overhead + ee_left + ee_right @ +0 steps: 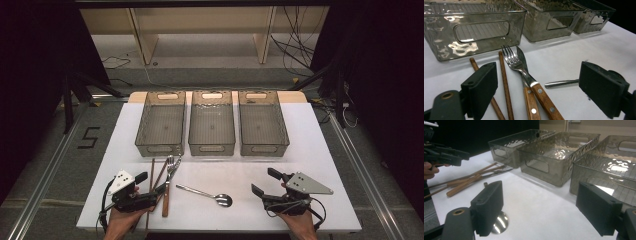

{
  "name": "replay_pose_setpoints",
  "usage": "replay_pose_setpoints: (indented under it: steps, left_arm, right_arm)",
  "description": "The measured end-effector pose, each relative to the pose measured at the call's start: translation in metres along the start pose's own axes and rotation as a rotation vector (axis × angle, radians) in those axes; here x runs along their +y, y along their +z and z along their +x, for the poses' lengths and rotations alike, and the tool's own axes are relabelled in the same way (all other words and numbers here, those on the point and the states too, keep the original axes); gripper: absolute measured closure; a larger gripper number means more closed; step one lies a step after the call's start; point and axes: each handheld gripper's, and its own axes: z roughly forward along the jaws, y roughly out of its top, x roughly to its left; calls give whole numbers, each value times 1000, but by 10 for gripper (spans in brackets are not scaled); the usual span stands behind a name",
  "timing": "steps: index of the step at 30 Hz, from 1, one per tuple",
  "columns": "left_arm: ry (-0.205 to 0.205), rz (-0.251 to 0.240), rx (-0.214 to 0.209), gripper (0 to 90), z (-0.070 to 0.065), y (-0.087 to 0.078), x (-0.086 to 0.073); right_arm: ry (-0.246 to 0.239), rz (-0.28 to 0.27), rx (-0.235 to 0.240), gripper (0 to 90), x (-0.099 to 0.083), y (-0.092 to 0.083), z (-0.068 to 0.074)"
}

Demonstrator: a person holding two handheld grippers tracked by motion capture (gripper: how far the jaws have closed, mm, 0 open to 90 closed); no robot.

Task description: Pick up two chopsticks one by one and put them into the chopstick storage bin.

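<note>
White-topped table over a grey floor, with three smoky clear plastic bins lined up along the far edge. Near the front-left corner, a little pile of cutlery: two thin brown wooden chopsticks, a steel fork with a wooden handle and a wood-handled steel knife lying crossed over each other, plus a shiny steel spoon just right of them toward the middle of the front edge. Left gripper right at the pile, jaws spread wide over the chopsticks and handles, pinching nothing; right gripper by the front-right corner, also spread wide with nothing in it, spoon bowl just beside one jaw.
</note>
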Motion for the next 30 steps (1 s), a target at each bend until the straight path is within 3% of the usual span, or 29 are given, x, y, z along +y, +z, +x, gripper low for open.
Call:
replay_pose_setpoints:
  steps: [9, 14, 21, 26, 30]
  left_arm:
    - [-4, 12, 17, 156, 0, 0, 5]
    - [-11, 49, 32, 159, 1, 1, 12]
    - [-2, 158, 88, 178, 7, 0, 26]
    - [18, 292, 130, 197, 8, 7, 35]
    - [47, 373, 174, 285, 8, 9, 44]
  right_arm:
    - [8, -13, -7, 229, 1, -2, -2]
    - [12, -8, -11, 231, 2, -2, -2]
    - [25, -3, -5, 231, 2, -3, -3]
    - [27, 14, 28, 231, 1, 0, -3]
    - [18, 28, 49, 232, 0, 4, -1]
